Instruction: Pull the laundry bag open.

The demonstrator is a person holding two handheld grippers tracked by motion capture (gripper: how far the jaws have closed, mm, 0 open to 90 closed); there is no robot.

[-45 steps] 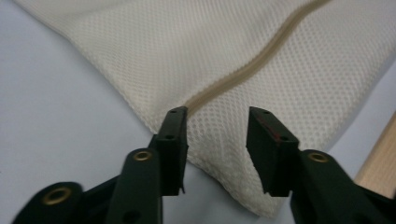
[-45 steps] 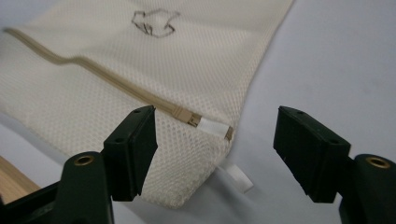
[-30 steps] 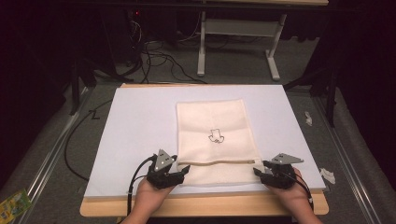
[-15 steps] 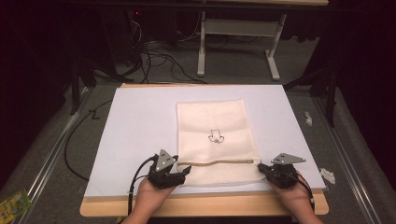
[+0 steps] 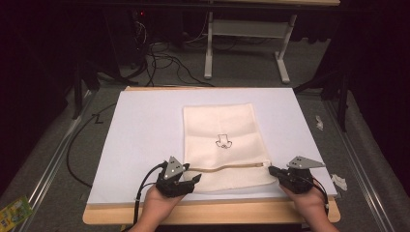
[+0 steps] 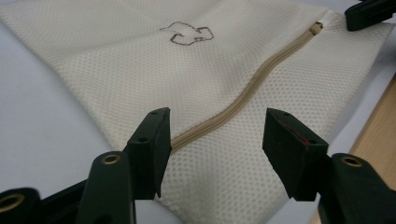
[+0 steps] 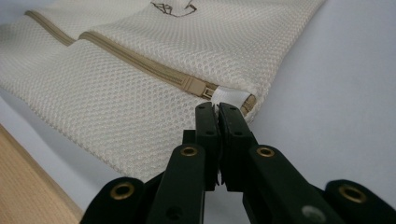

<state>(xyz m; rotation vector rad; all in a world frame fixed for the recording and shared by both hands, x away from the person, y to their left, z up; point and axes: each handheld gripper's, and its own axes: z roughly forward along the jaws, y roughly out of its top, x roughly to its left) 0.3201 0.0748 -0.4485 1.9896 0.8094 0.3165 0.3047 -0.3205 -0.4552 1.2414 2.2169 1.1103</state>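
Observation:
A cream mesh bag (image 5: pixel 220 125) with a small dark drawn logo (image 5: pixel 223 141) lies flat on the white board (image 5: pixel 145 130). A tan zipper (image 6: pixel 261 77) runs across its near end. My left gripper (image 5: pixel 196 178) rests at the bag's near left corner, open (image 6: pixel 217 126), its jaws astride the zipper's left end without touching it. My right gripper (image 5: pixel 271 170) is at the zipper's right end; in the right gripper view it is shut (image 7: pixel 216 108), with the jaw tips on the white tab (image 7: pixel 232 96) beside the zipper pull. That gripper also appears far off (image 6: pixel 369 11) in the left gripper view.
The board lies on a wooden table whose front edge (image 5: pixel 217 212) runs under both hands. White scraps (image 5: pixel 340 181) lie off the board's right side and a yellow-green packet (image 5: pixel 12 211) on the floor at left. Cables and a desk frame (image 5: pixel 246 29) stand beyond.
My left gripper has crept a little to the right, onto the bag's corner. The zipper line now bows slightly. The right gripper has hardly moved.

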